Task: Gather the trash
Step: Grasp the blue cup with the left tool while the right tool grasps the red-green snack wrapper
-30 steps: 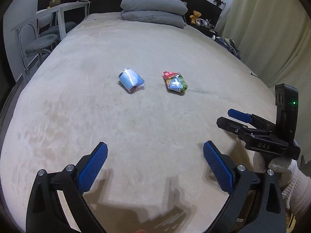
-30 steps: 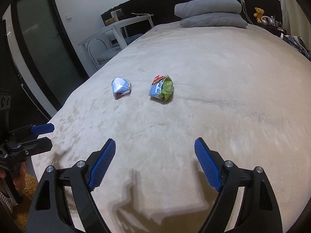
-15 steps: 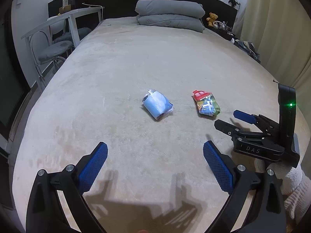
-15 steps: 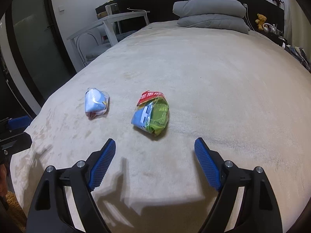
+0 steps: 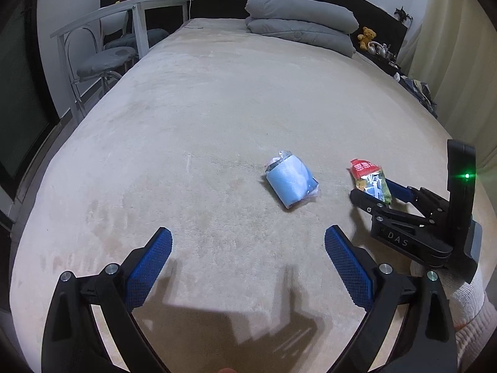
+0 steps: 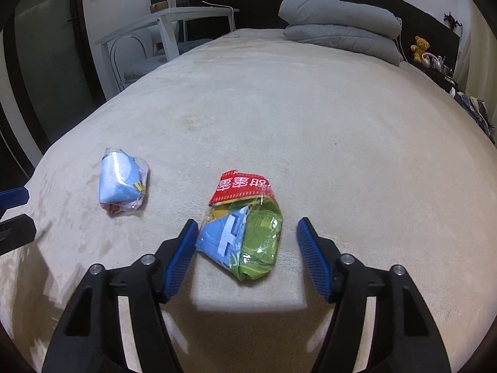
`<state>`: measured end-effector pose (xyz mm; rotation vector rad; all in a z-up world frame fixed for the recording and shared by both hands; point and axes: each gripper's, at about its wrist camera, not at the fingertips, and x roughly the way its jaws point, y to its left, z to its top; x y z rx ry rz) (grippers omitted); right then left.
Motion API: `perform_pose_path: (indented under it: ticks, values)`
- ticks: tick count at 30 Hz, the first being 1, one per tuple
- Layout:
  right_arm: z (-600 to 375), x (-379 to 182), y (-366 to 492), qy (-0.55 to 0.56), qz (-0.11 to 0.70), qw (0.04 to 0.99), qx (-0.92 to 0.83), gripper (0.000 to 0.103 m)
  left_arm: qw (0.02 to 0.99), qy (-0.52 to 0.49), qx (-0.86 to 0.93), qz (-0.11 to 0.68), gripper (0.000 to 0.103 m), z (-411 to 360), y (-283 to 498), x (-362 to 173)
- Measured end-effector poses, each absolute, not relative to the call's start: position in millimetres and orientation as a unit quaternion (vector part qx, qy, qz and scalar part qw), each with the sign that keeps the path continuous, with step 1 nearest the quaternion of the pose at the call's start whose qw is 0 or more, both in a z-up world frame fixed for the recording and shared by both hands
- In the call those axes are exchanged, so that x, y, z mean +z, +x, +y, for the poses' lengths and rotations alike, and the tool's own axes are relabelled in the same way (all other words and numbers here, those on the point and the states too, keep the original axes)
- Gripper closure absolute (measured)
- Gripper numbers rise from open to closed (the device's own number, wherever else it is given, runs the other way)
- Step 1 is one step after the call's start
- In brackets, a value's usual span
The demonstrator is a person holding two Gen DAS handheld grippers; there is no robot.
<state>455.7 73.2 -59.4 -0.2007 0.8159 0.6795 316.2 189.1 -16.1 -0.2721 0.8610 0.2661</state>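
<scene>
On the plush beige bed cover [image 6: 310, 118] lay two crumpled plastic wrappers. The right gripper [image 6: 247, 242] had just been closing, its ribbed blue pads either side of the glossy red-and-green snack wrapper [image 6: 248, 227]; the left pad seemed to touch it, the right one stood apart. The left gripper [image 5: 248, 248] stood wide open and empty, short of the light-blue wrapper [image 5: 292, 183].

Beige bed [image 6: 310, 118]; red, green and blue snack wrapper [image 6: 245, 233]; pale-blue packet [image 6: 119, 183]; grey pillows [image 6: 341, 28]; orange teddy bear [image 6: 419, 46].
</scene>
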Motion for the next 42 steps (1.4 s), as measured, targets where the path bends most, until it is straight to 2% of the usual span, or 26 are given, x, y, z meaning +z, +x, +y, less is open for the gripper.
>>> perform_pose_path:
  ticks: [2,20,25,30,33,34,35,42]
  values:
    - [73,-59,457,-0.096,0.387,0.858,0.324,0.051,0.892,-0.130,0.129,0.414,0.006,190,320,-17]
    - [23,-33,421,-0.074,0.376,0.852,0.357,0.052,0.893,-0.119,0.100,0.421,0.007,177,363,-46]
    - [10,-26,416,-0.068,0.373,0.852,0.360,0.052,0.906,-0.088,0.101,0.402,0.008,168,381,-41]
    - [0,-26,415,-0.070,0.374,0.853,0.356,0.052,0.900,-0.064,0.114,0.416,0.009,168,398,-57]
    - [-4,-27,416,-0.074,0.376,0.853,0.354,0.052,0.900,-0.055,0.115,0.417,0.027,170,397,-59]
    - [-4,-27,416,-0.077,0.376,0.853,0.353,0.052,0.901,-0.049,0.109,0.417,0.045,168,397,-58]
    - [-5,-29,416,-0.080,0.376,0.853,0.353,0.052,0.901,-0.036,0.107,0.419,0.048,167,398,-57]
    - [-12,-28,411,-0.085,0.375,0.852,0.357,0.053,0.908,-0.028,0.097,0.406,0.049,165,391,-50]
